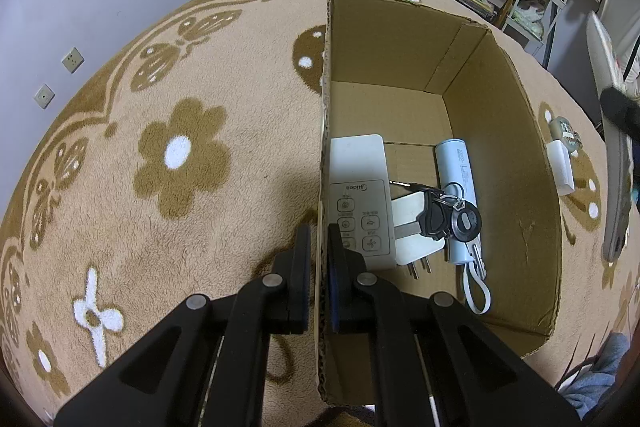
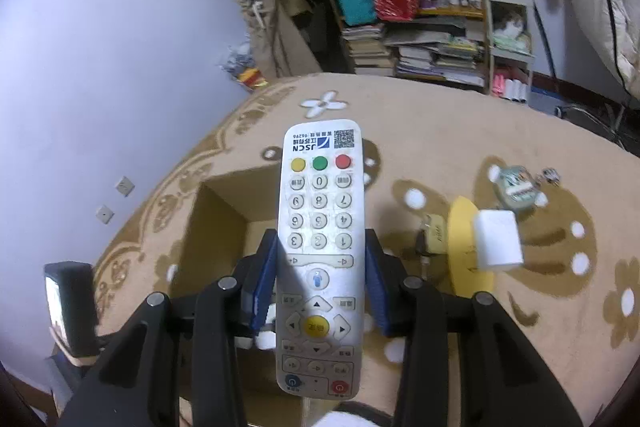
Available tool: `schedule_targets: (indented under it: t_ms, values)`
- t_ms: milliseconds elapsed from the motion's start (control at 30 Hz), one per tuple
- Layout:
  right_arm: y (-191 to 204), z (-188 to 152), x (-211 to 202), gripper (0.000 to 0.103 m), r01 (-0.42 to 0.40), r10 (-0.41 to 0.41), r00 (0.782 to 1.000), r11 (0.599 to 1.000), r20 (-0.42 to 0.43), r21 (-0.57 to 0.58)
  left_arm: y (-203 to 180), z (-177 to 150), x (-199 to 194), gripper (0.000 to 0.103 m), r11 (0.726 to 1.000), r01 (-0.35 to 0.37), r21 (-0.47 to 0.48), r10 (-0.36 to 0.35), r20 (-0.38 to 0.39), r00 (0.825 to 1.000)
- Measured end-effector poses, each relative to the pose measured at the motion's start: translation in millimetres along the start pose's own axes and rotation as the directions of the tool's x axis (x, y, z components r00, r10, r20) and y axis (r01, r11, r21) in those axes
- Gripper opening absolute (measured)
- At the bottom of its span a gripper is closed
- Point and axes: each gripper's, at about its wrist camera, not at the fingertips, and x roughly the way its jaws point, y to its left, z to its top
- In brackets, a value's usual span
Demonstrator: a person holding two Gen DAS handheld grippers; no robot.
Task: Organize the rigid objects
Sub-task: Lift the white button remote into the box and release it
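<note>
Right gripper [image 2: 320, 279] pinching white TV remote [image 2: 320, 247] across its width, above blanket [image 2: 440, 131]; long axis 6–12 o'clock, logo end at 12, power btns at 6. Left gripper [image 1: 319, 247] pressed shut on cardboard box [image 1: 520, 187] wall. In box: 1 fan remote [image 1: 358, 179], 1 charger plug [image 1: 412, 231], 1 key bunch [image 1: 448, 217], 1 power bank [image 1: 456, 167], all lying approx 6–12.

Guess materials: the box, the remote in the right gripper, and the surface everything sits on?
Box: corrugated cardboard, matte brown; fluting shows along the cut wall edge.
Remote: looks like white hard plastic, slightly glossy, with what seem rubbery buttons; the right gripper is shut on it.
Surface: plush fabric, probably fleece; fuzzy nap, tan with brown flower print.
</note>
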Motion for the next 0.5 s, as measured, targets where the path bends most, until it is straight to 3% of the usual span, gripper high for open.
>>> schedule_targets:
  t_ms: [233,500]
  values:
    - [23,4,4,0.044,-0.094,0.095,0.995,0.995,0.028,-0.032,0,0,0,0.008,1.0,-0.001,0.001,0.001,0.0,1.0]
    - [39,-20,33,0.044,-0.125,0.12,0.991,0.989,-0.065,-0.077,1,0,0,0.008,1.0,-0.003,0.003,0.003,0.001,1.0]
